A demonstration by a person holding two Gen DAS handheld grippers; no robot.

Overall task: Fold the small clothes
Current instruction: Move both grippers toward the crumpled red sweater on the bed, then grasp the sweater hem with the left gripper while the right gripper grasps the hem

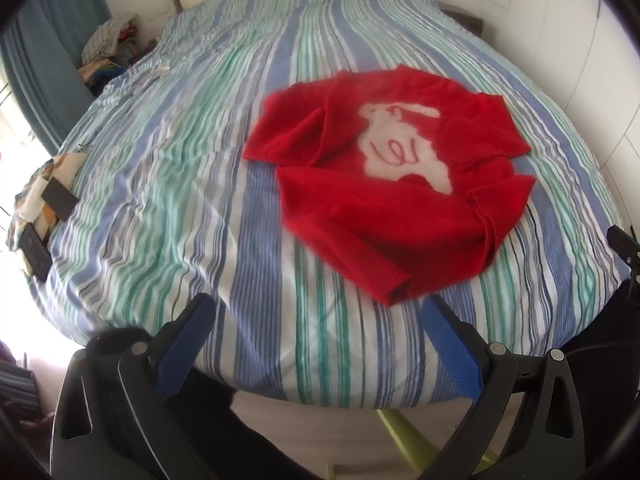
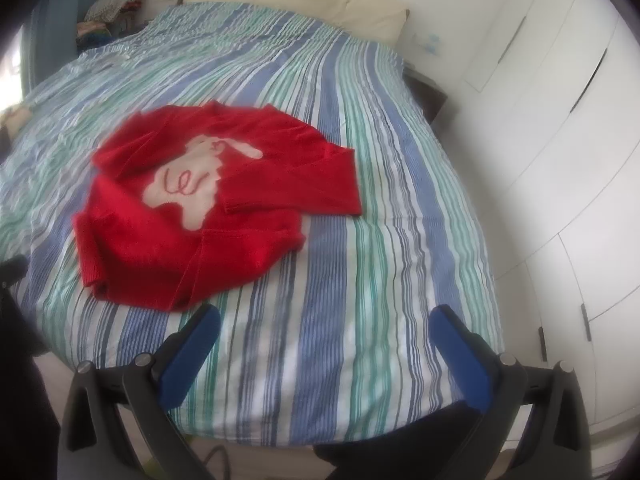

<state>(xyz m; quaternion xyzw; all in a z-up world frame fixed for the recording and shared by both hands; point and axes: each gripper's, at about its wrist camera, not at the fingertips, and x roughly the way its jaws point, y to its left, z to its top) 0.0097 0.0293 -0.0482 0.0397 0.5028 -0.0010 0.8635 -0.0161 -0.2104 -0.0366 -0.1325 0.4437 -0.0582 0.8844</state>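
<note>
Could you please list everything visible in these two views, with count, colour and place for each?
sweater: one, red with a white animal motif, lying crumpled on the bed nearer its foot.
bedspread: one, striped blue, green and white, covering the bed.
pillow: one, cream, at the head of the bed.
pile of clothes: one, mixed colours, beside the bed's far left corner.
curtain: one, blue, at far left.
patterned cloth: one, multicoloured, on the bed's left edge with two dark flat items on it.
wardrobe: one, white, along the right.
left claw: one, black with blue pads, open, empty, above the foot of the bed.
right claw: one, same colours, open, empty.
</note>
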